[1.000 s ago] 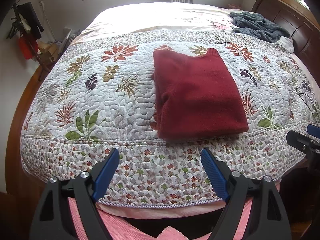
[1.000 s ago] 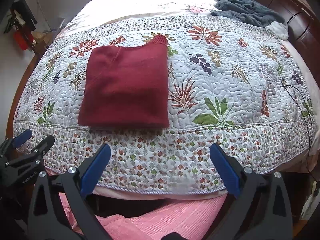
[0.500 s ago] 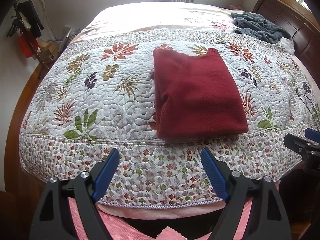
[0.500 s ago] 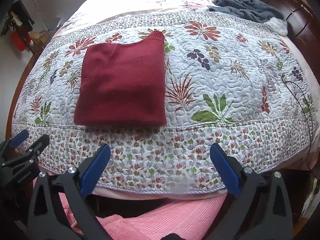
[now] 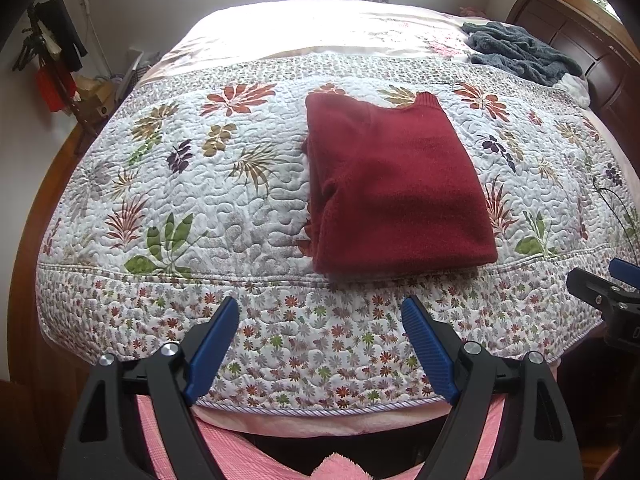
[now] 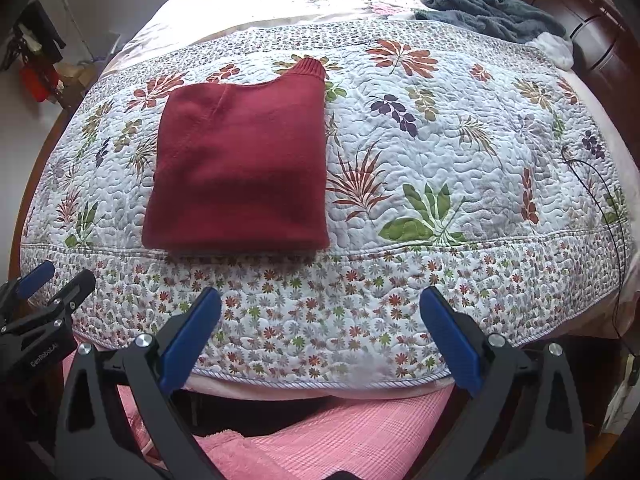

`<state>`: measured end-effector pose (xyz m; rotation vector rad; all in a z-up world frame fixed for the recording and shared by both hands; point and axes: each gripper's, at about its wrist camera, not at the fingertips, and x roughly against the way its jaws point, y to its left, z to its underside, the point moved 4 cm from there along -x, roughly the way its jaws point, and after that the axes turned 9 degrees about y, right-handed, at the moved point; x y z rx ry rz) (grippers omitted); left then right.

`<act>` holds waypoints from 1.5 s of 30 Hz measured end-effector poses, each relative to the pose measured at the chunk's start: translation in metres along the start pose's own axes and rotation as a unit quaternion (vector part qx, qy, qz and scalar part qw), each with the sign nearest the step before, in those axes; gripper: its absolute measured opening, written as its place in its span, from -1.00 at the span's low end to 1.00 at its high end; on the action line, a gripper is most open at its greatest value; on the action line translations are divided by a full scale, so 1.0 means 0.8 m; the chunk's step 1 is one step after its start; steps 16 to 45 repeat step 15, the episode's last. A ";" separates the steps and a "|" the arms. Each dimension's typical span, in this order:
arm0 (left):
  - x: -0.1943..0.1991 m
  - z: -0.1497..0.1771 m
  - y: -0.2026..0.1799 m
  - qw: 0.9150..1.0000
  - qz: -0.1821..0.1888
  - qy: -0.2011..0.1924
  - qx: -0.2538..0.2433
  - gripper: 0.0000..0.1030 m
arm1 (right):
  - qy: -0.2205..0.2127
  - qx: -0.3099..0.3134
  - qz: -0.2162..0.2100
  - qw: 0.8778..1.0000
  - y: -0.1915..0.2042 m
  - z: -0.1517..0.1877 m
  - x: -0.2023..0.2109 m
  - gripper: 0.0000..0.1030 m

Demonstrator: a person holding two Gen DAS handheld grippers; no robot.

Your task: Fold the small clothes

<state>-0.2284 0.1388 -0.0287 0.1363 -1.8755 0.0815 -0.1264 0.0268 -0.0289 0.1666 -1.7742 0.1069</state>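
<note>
— Hovering off the foot of the bed, the left claw (image 5: 320,340) and the right claw (image 6: 320,330) both stand with jaws spread wide and nothing between them. What are they facing?

— Beyond the flowered border of the quilt (image 6: 460,152) lies the red sweater (image 6: 240,168), already folded into a compact block, resting flat just past the border seam and left of the bed's middle in the right wrist view.

— Which way does it run?

— Its long axis points away from the claws, toward the far side of the bed. The ribbed collar (image 6: 310,68) sits at the far right corner; the closed fold faces the claws, and loose layered edges show along the left side in the left wrist view.

— So what makes a clean finish?

— By the look of it the folding is nearly done. A further fold would probably want both claws to pinch the near corners together, catching every layer and carrying them evenly toward the collar. Farther off, a grey blanket (image 5: 520,52) lies bunched by the headboard (image 5: 580,56).
</note>
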 end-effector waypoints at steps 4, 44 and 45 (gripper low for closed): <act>-0.001 0.000 0.001 1.000 0.000 0.001 0.001 0.63 | -0.001 -0.004 -0.002 1.000 0.000 0.000 0.000 0.92; -0.003 0.000 0.002 1.000 0.000 0.004 -0.001 0.63 | 0.003 -0.014 -0.015 1.000 -0.001 0.002 -0.001 0.92; -0.003 0.000 0.002 1.000 0.000 0.004 -0.001 0.63 | 0.003 -0.014 -0.015 1.000 -0.001 0.002 -0.001 0.92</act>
